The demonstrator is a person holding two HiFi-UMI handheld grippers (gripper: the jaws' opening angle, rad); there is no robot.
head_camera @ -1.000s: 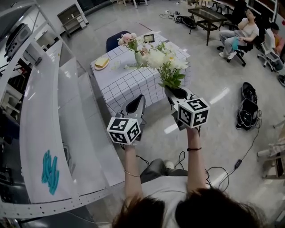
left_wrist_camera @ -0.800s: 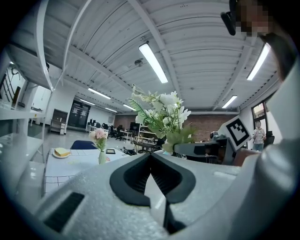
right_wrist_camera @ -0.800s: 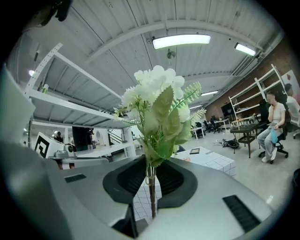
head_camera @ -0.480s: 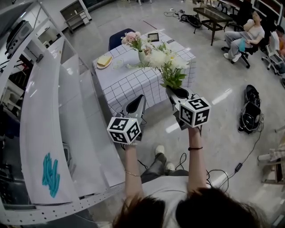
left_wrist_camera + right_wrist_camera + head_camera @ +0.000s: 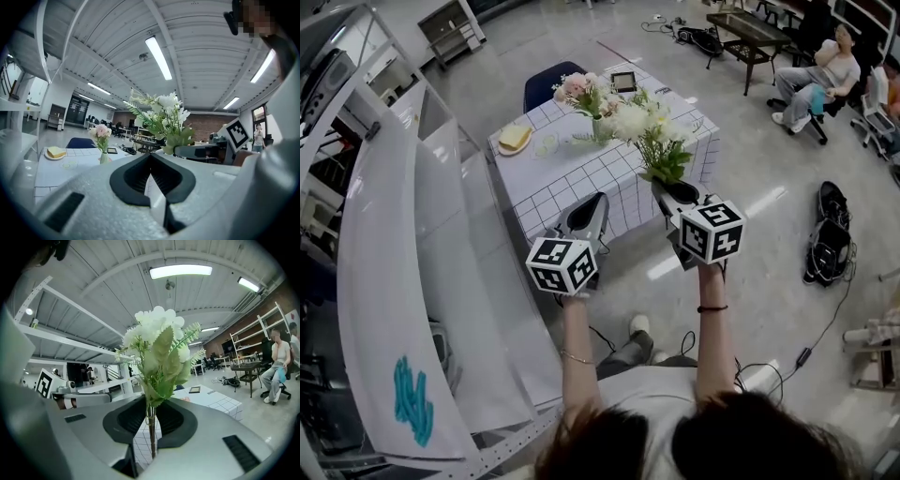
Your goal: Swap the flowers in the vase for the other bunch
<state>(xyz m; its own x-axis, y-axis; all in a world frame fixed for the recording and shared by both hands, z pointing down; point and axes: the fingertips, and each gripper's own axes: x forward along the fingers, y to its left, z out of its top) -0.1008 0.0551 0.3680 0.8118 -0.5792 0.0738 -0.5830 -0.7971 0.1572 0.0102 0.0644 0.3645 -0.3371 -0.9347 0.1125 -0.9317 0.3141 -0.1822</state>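
My right gripper point(image 5: 667, 192) is shut on the stems of a white bunch of flowers point(image 5: 652, 131), held upright in the air before the table; in the right gripper view the white bunch point(image 5: 157, 348) rises from between the jaws of the right gripper point(image 5: 151, 427). A pink bunch point(image 5: 578, 87) stands in a small vase point(image 5: 598, 127) on the checked table point(image 5: 572, 178); the pink bunch point(image 5: 101, 133) and its vase point(image 5: 103, 157) also show in the left gripper view. My left gripper point(image 5: 586, 211) is shut and holds nothing; the left gripper point(image 5: 151, 161) points at the table.
A plate with a yellow slice point(image 5: 515, 139) lies at the table's left, a tablet point(image 5: 624, 82) at its far side, a blue chair point(image 5: 547, 86) behind. A curved white shelf unit point(image 5: 394, 244) stands at the left. People sit at the far right point(image 5: 825, 70); bags point(image 5: 825, 234) and cables lie on the floor.
Both grippers, the right one with the white bunch, have moved nearer to the table. The table looks larger and closer in the head view.
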